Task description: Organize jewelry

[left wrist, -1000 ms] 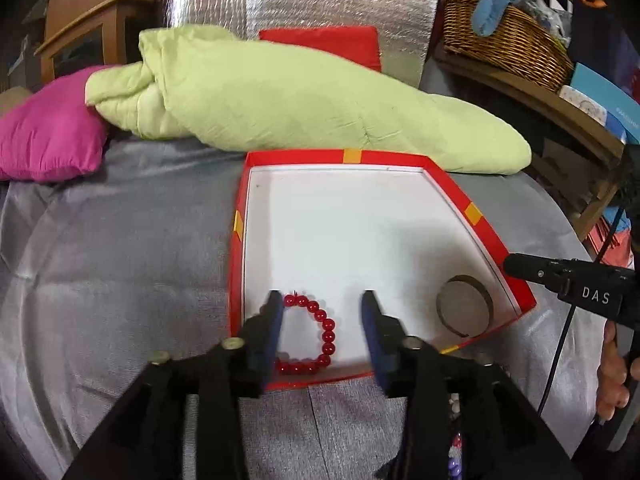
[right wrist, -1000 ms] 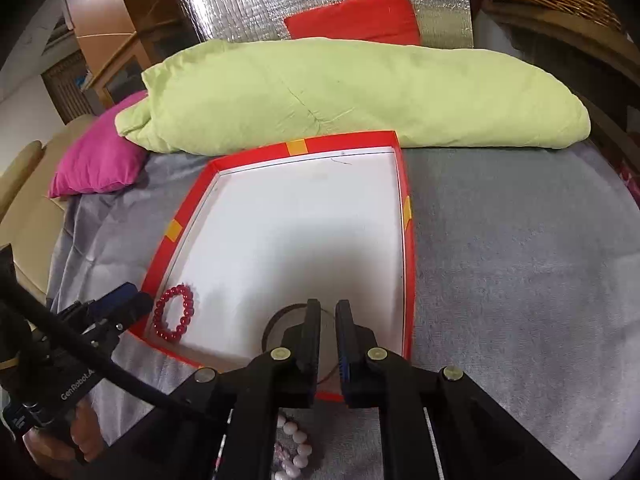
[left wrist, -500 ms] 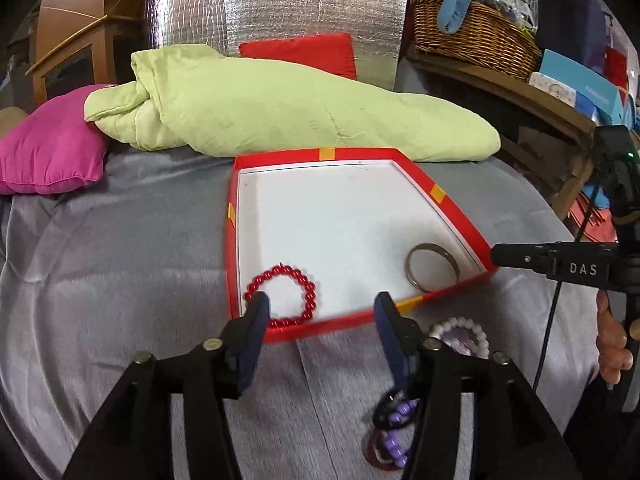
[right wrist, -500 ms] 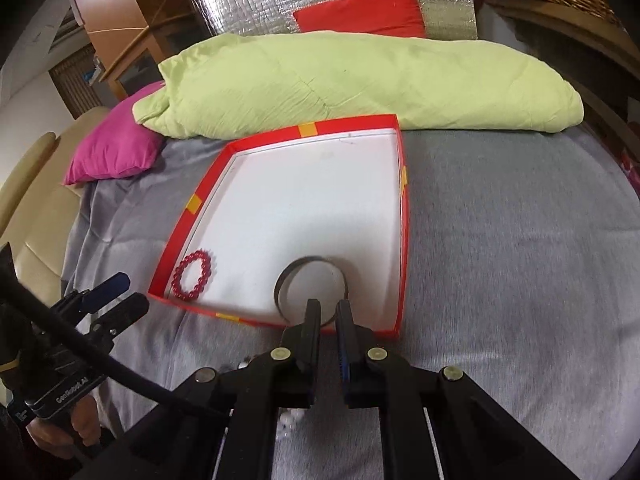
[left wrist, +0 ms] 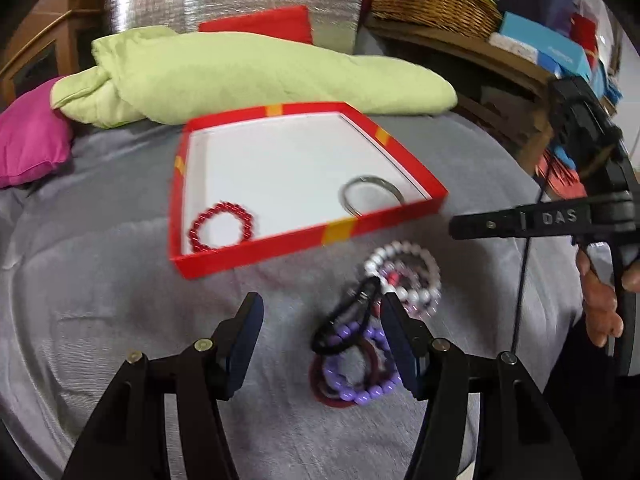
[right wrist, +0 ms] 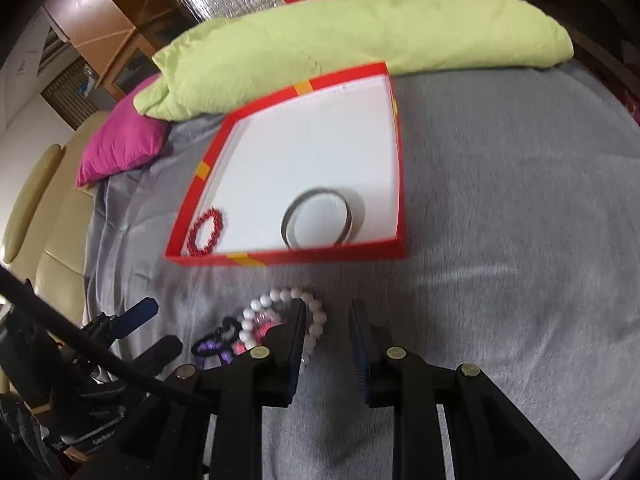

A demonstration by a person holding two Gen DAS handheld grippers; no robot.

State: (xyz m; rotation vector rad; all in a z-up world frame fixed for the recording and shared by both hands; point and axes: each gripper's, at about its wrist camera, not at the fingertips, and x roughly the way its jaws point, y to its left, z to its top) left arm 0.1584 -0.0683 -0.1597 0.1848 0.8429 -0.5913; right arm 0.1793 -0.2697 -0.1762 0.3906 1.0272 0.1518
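Note:
A red box with a white floor (left wrist: 280, 160) (right wrist: 320, 152) lies on the grey blanket. In it are a red bead bracelet (left wrist: 222, 226) (right wrist: 206, 232) and a metal bangle (left wrist: 372, 194) (right wrist: 318, 218). In front of the box lies a pile of jewelry: a white bead bracelet (left wrist: 402, 272) (right wrist: 316, 312), a purple bead bracelet (left wrist: 360, 380) (right wrist: 214, 348) and a black hair tie (left wrist: 348, 320). My left gripper (left wrist: 320, 328) is open and empty, just left of the pile. My right gripper (right wrist: 326, 328) is open and empty, its left finger over the white bracelet.
A light green quilt (left wrist: 240, 72) (right wrist: 360, 36) and a magenta pillow (left wrist: 28, 148) (right wrist: 124, 148) lie behind the box. A wicker basket (left wrist: 432, 0) and boxes sit on a shelf at the right. A beige sofa (right wrist: 36, 216) is at the left.
Both grippers have pulled back from the box toward the jewelry pile. The right gripper has opened; the metal bangle stays in the box. The left gripper stayed open.

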